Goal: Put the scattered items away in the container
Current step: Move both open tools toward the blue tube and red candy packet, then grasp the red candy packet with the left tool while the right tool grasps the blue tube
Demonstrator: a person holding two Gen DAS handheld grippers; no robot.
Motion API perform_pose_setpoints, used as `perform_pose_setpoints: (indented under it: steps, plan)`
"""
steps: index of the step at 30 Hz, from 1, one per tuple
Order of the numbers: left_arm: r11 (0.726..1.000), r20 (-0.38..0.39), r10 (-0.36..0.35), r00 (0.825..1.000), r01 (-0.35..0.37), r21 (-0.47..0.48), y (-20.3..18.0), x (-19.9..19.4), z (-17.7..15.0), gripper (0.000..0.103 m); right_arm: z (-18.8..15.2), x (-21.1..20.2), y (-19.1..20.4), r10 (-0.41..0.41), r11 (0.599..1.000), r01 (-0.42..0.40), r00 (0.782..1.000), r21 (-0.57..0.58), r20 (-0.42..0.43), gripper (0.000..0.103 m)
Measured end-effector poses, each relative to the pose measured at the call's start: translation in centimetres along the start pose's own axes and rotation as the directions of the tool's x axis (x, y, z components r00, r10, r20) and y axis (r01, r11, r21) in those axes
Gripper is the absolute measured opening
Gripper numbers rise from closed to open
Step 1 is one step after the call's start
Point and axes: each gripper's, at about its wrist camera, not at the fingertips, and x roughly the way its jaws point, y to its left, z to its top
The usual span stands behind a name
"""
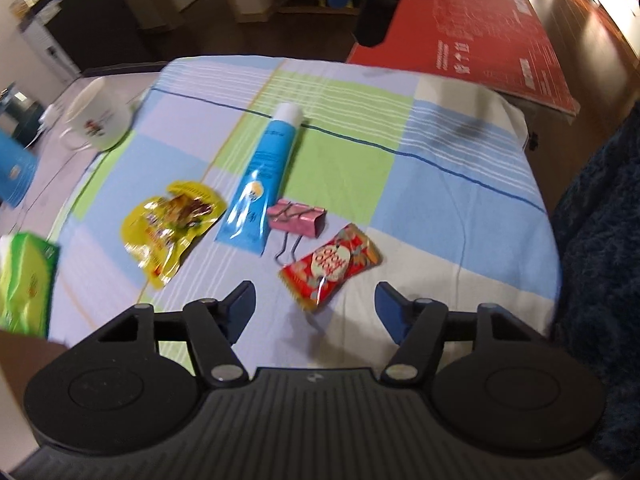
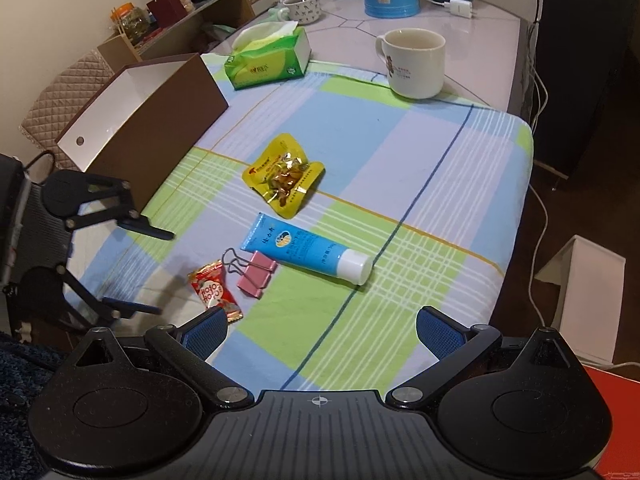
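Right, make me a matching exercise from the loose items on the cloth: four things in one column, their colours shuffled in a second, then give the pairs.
Things
1. binder clip
2. cream tube
3. candy wrapper
4. snack packet

Colours
A. yellow
B. red
C. pink
D. light blue with a white cap

Pairs: 1-C, 2-D, 3-B, 4-A.
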Motion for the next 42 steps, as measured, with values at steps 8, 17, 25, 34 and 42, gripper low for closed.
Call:
perform_pose_setpoints:
  steps: [8,17,25,34,42]
  plan:
    - [0.995,-0.025,-0.081,0.996,0.082,0.055,0.5,2.0,0.2,0.044,1.0,1.1,-1.7,0.008,1.0,-0.007,1.0,0.007,-0.028,0.103]
    - [0.978,-0.056,-0.17,0.984,0.176,0.112,1.1,4.1,0.4,0.026,3.1,3.6,-2.2,0.032,0.998,-0.036,0.998,-0.059,-0.061,0.103]
    - [0.984,-0.055,-0.177,0.983,0.176,-0.027,2.2,3.3,-1.3,0.024,4.6,7.3,-0.3,0.042,0.961,-0.068,0.994,-0.266,-0.102,0.102]
    - [0.975,-0.054,-0.134,0.99,0.122,-0.185,3.1,1.1,-3.6,0.024,5.4,12.6,2.1,0.023,0.859,-0.134,0.974,-0.494,-0.224,0.079]
    - [0.963,-0.053,-0.108,0.993,0.091,-0.252,3.0,0.1,-4.9,0.024,5.2,14.2,3.9,-0.038,0.782,-0.149,0.958,-0.605,-0.284,0.038]
